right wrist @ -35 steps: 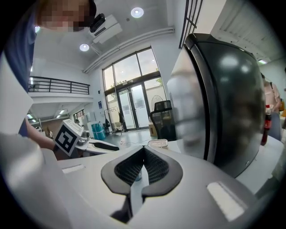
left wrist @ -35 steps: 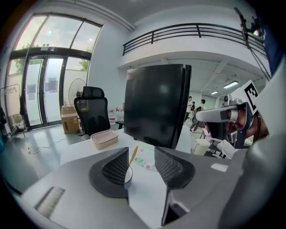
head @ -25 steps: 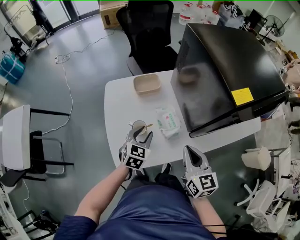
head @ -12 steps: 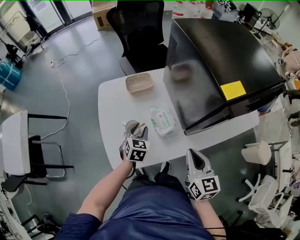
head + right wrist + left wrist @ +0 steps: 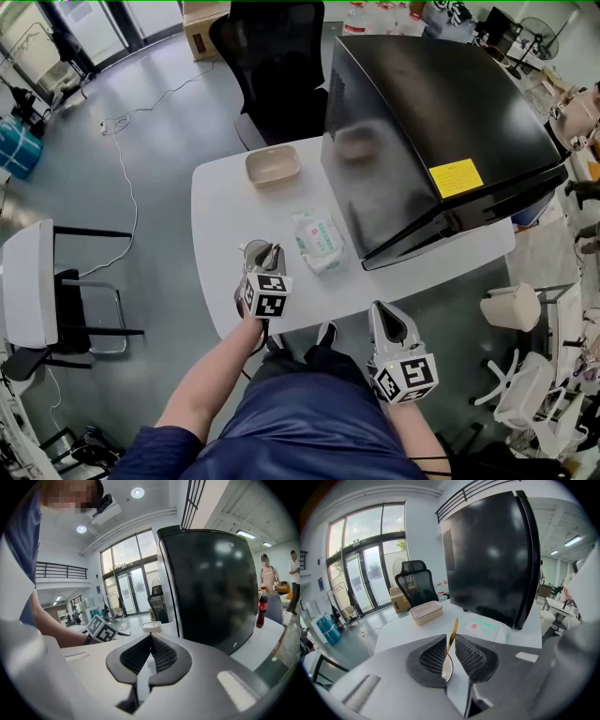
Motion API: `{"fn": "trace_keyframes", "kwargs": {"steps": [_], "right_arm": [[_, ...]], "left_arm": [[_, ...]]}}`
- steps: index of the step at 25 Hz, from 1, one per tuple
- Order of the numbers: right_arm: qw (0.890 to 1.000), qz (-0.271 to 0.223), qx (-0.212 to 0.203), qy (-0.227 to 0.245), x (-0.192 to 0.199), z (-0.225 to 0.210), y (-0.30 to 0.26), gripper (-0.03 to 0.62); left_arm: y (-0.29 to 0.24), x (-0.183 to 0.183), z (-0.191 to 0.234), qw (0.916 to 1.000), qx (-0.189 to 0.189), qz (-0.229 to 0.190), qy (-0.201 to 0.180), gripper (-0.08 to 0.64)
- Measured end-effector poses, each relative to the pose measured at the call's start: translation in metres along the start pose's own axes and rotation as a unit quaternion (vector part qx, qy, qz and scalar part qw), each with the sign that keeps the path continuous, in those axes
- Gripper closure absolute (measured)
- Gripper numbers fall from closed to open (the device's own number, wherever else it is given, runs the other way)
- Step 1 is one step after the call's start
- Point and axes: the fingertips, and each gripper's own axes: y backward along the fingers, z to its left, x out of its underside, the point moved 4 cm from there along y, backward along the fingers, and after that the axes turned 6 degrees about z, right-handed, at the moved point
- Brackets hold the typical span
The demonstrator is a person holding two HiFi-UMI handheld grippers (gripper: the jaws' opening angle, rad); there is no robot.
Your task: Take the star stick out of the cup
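A small clear cup (image 5: 253, 250) stands near the front edge of the white table (image 5: 220, 211). A thin golden stick (image 5: 452, 633) leans up out of the cup (image 5: 447, 668); its star end is not visible. My left gripper (image 5: 269, 255) sits right over the cup. Its jaws have just been closing, and in the left gripper view (image 5: 450, 641) the ribbed pads (image 5: 433, 656) pinch the stick between them. My right gripper (image 5: 382, 314) hangs off the table's front edge, to the right, with nothing in it. Its jaws meet at the tips in the right gripper view (image 5: 150, 637).
A pack of wet wipes (image 5: 317, 240) lies right of the cup. A beige lidded box (image 5: 273, 166) sits further back. A big black appliance (image 5: 422, 131) fills the table's right side. A black office chair (image 5: 272, 66) stands behind the table, a white chair (image 5: 28, 286) at left.
My left gripper has come down over the cup and its jaws have narrowed onto the stick. The right gripper has drifted slightly; the head view has shifted a little.
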Motion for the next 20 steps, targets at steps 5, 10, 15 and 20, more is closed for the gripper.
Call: {"fn": "trace_keyframes", "kwargs": {"steps": [5,10,15,20], "right_arm": [[1.000,0.002,-0.017,0.007,0.000,0.001,-0.004,0.586],[0.999,0.010,-0.035,0.013,-0.001,0.005,-0.012,0.586],[0.998,0.012,-0.054,0.013,-0.002,0.013,-0.023,0.586],[0.997,0.017,-0.072,0.019,-0.002,0.026,-0.034,0.586]], "left_arm": [[0.002,-0.002,0.013,0.9995,-0.022,-0.007,0.020,0.534],[0.009,0.000,0.028,0.9982,-0.041,-0.016,0.041,0.548],[0.019,0.006,0.046,0.9961,-0.049,-0.022,0.071,0.549],[0.030,0.013,0.066,0.9874,-0.037,-0.038,0.149,0.549]]}}
